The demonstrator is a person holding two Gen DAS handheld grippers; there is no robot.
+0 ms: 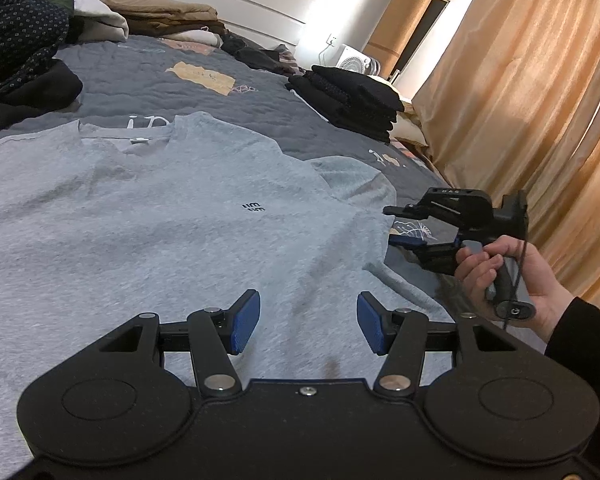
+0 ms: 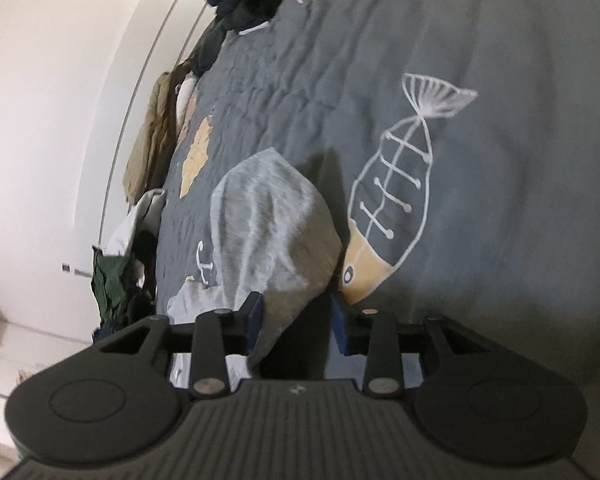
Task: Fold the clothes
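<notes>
One grey T-shirt (image 1: 160, 216) lies flat on the bed (image 1: 148, 72): light, limp, best pinched at seams. Left gripper (image 1: 308, 322) gapes empty; right gripper (image 2: 296, 322) wide, sleeve between its pads, unclamped.

right tongs (image 2: 296, 324) apart, grey shirt (image 2: 268, 216) between

Both wrist views low over the bed (image 1: 260, 80), sharing the grey shirt (image 1: 140, 220).

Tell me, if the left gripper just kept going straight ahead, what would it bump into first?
Most likely the grey T-shirt spread on the bed: the open left gripper points low across its front. Depth is unclear; if it skimmed above the cloth, the quilt beyond comes next.
</notes>
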